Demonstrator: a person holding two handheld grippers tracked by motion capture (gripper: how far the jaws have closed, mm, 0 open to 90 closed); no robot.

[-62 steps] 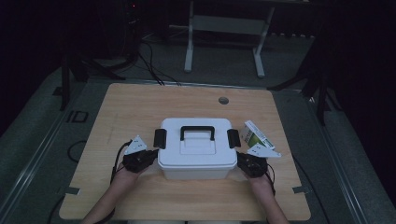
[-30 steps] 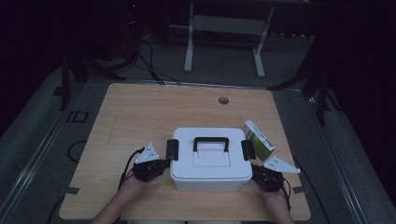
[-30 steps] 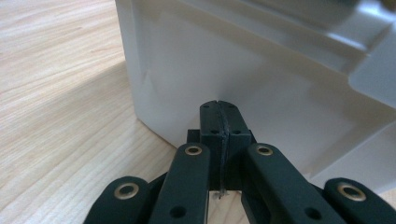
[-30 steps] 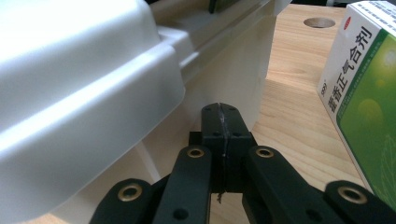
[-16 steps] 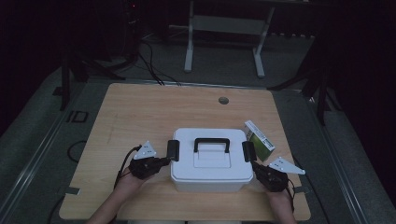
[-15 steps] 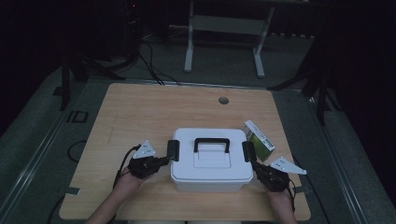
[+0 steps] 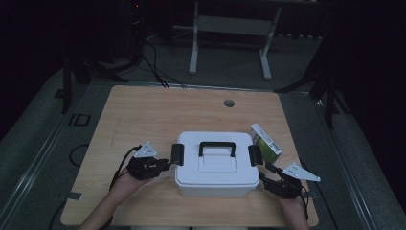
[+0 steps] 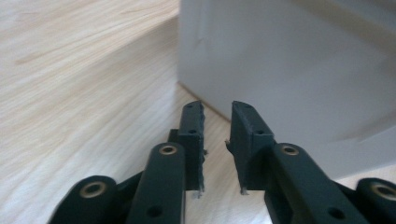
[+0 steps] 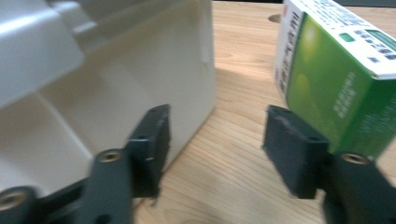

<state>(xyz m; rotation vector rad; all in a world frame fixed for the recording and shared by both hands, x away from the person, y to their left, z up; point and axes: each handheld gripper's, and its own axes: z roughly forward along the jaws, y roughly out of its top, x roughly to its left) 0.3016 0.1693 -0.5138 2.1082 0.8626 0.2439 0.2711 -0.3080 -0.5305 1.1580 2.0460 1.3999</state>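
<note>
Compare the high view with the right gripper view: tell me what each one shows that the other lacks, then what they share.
The high view alone takes in the box's black handle, its two side latches, the left gripper beside the box, the person's forearms and the floor beyond the table.

The right gripper view alone gives a close look between the right gripper jaws, open with nothing but bare wood between them.

Both show the white box, the green and white carton and the wooden table.

Green carton (image 7: pixel 265 142) tight vs white box (image 7: pixel 215 165) R side; L side free.
</note>
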